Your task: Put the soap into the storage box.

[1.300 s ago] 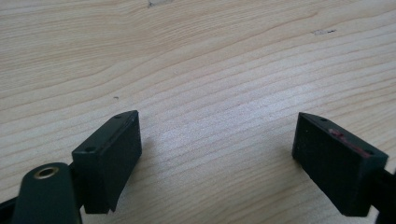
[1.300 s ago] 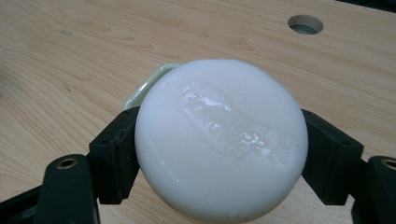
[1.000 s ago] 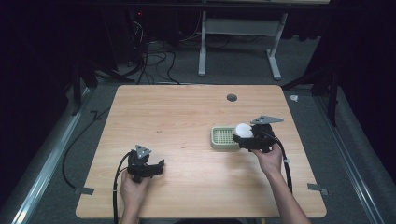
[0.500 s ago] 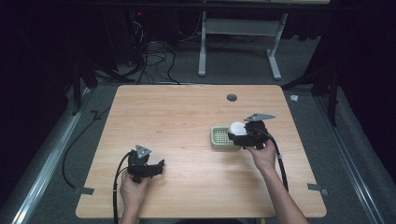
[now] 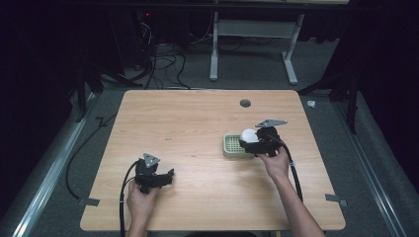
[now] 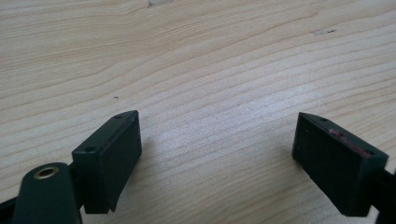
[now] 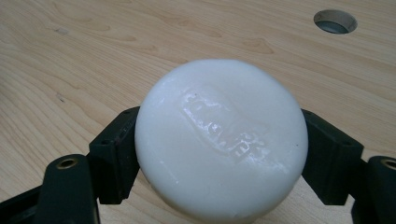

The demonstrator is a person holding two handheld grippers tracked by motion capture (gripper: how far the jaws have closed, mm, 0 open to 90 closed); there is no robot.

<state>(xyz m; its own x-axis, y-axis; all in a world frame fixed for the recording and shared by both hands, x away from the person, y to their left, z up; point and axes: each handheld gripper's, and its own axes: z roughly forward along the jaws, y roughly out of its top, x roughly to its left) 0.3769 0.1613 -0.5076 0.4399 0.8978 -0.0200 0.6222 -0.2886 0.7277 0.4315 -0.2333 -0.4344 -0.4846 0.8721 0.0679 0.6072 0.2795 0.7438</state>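
A round white soap bar with raised lettering is clamped between the jaws of my right gripper, which is shut on its two sides. In the high view the soap hangs over the right end of a pale green slotted soap dish lying right of the table's middle. Near the front left of the table, my left gripper is held low over bare wood. Its jaws stand wide apart with nothing between them.
A round cable hole sits in the wooden table beyond the dish. Grey tape patches mark the front corners. Cables and a white desk frame lie on the floor behind the table.
My right gripper has carried the soap a little to the left, further over the green dish. The left gripper has stayed where it was.
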